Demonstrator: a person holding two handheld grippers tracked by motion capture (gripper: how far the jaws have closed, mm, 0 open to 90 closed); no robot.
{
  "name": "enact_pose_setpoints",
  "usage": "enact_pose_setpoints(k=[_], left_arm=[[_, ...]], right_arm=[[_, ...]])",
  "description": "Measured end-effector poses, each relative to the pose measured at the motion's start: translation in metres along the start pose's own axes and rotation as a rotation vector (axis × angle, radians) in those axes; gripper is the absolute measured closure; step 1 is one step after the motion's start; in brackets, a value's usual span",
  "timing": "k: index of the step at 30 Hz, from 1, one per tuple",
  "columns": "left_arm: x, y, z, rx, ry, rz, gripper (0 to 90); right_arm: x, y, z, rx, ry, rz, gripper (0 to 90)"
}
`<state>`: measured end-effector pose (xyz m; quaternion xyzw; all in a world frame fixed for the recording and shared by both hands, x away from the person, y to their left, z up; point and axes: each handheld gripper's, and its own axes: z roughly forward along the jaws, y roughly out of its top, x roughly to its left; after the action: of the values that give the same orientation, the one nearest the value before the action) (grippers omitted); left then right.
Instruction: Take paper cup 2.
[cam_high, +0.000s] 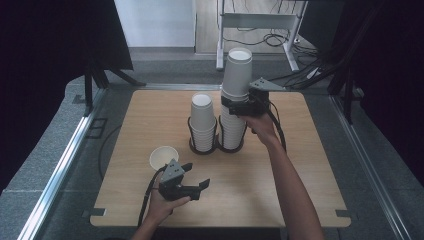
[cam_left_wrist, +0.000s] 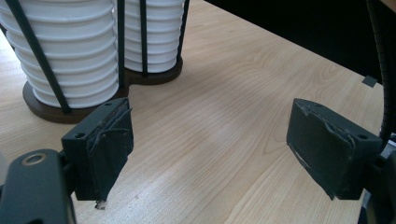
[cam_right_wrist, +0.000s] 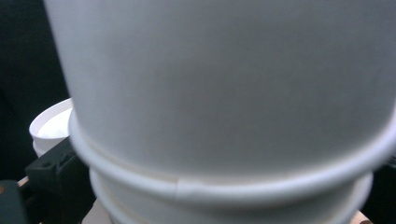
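Note:
Two stacks of white paper cups stand in a dark holder at the table's middle. The short stack is on the left, the tall stack on the right. My right gripper reaches in from the right at mid-height of the tall stack, its jaws spread wide on either side of it. In the right gripper view the tall stack is very close, with one finger low at the left. My left gripper hovers near the front edge, open and with nothing between its jaws. A single cup sits just behind it.
The holder's thin black rods rise around the short stack and the tall stack above its wooden base. Bare wooden tabletop lies to the right and front. A white desk frame and cables stand beyond the table's far edge.

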<state>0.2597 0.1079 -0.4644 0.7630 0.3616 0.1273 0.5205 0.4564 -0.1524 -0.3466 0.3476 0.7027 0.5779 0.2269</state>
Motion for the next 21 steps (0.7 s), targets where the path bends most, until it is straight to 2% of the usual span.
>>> enact_pose_setpoints(k=[7,9,12,21], left_arm=[[-0.003,-0.002,0.005,0.024,-0.007,0.012,15.1],[-0.003,-0.003,0.006,0.025,-0.004,0.015,15.1],[-0.004,-0.001,0.005,0.003,0.003,0.005,15.6],[-0.016,0.012,0.001,-0.034,-0.007,0.042,15.6]], right_arm=[[0.0,-0.001,0.0,0.0,0.005,0.022,1.0],[0.0,-0.001,-0.001,0.001,0.007,0.013,1.4],[0.002,0.0,-0.001,0.008,0.004,-0.003,1.9],[0.004,-0.001,-0.003,0.003,0.0,-0.008,2.3]])
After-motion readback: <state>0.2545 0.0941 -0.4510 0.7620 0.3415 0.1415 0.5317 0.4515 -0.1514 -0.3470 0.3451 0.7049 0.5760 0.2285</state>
